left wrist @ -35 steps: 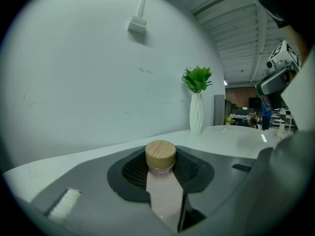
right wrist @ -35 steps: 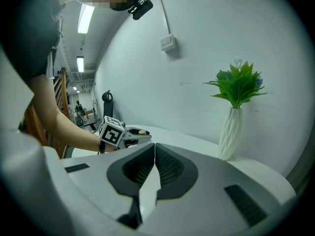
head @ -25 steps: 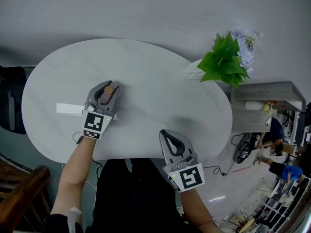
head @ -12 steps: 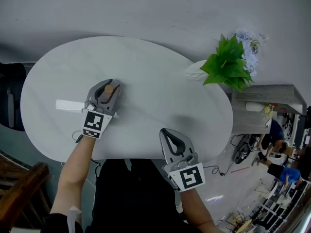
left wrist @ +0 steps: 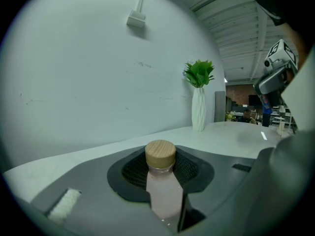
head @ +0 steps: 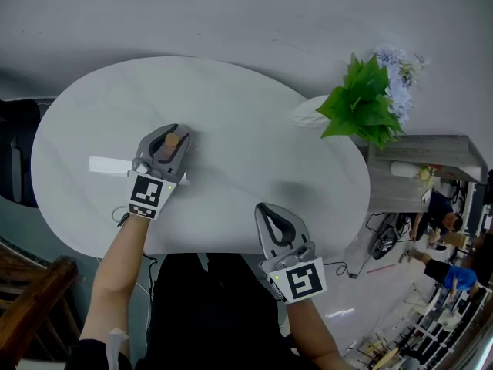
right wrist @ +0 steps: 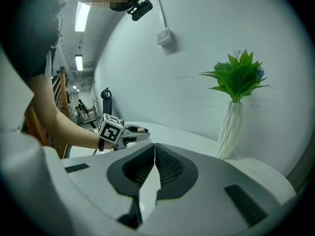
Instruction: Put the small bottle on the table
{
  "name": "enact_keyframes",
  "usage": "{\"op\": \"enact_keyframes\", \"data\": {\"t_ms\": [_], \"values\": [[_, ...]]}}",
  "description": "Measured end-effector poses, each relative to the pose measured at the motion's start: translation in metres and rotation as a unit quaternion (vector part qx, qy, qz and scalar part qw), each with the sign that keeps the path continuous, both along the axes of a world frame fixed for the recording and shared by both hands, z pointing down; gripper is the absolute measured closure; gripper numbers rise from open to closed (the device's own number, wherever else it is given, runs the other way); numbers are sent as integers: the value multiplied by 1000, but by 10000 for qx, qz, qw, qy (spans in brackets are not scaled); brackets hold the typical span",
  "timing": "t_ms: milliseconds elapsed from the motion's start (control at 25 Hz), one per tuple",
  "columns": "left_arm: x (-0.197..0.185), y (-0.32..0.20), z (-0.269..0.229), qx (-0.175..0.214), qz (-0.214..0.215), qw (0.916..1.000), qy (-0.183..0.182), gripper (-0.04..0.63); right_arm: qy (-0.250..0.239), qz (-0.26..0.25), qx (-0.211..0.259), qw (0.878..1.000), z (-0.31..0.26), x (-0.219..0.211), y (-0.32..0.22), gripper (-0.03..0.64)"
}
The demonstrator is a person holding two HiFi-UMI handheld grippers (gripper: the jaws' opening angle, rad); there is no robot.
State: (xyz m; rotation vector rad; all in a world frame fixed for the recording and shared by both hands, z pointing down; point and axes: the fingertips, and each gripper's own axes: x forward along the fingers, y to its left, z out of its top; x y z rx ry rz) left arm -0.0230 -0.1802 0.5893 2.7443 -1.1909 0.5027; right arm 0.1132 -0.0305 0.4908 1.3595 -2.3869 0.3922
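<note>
**Left gripper holds the bottle over the table; set-down not yet confirmed**

Head view. The left gripper (head: 166, 135) is out over the left half of the white table (head: 254, 122), with its jaws closed round the small bottle (head: 172, 139). From above I see only the round tan cap, so the bottle's long axis points up at the camera and it is upright. The bottle sits between the fingers with bare tabletop directly beneath it. The right gripper (head: 268, 211) hangs by the table's near edge, well apart from the bottle, so the placement falls to the left hand. I cannot tell from here whether the base touches the top.

Left gripper view. The jaws stand at a middling width, with the ribbed pads pressing on either side of the bottle's body. The neck and wooden cap (left wrist: 160, 154) rise clear above the pads. The bottle has a clear wall, pale pink contents and a light wood cap, and it shows no tilt. Its base is hidden below the jaws, so contact with the table is unreadable here too. There is open tabletop ahead, and a white vase (left wrist: 198, 109) of green leaves stands well apart at the far side.

Right gripper view. The jaws meet at the tips with nothing between them. The left gripper shows across the table to the left.

Judgement: the move turns on the vertical gap under the base. I would lower straight down with the axis upright, then release. The bottle looks slim, so it may tip if let go while tilted.
</note>
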Motion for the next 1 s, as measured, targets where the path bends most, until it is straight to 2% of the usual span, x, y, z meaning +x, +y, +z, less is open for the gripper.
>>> {"op": "enact_keyframes", "data": {"t_ms": [480,1000], "values": [[2,-2,0,43,-41,10000,8,480,-28,-53,-37,10000,4,2,0,611],[2,-2,0,179,-102,9998,-6,480,-8,173,-48,9998,5,20,11,611]]}}
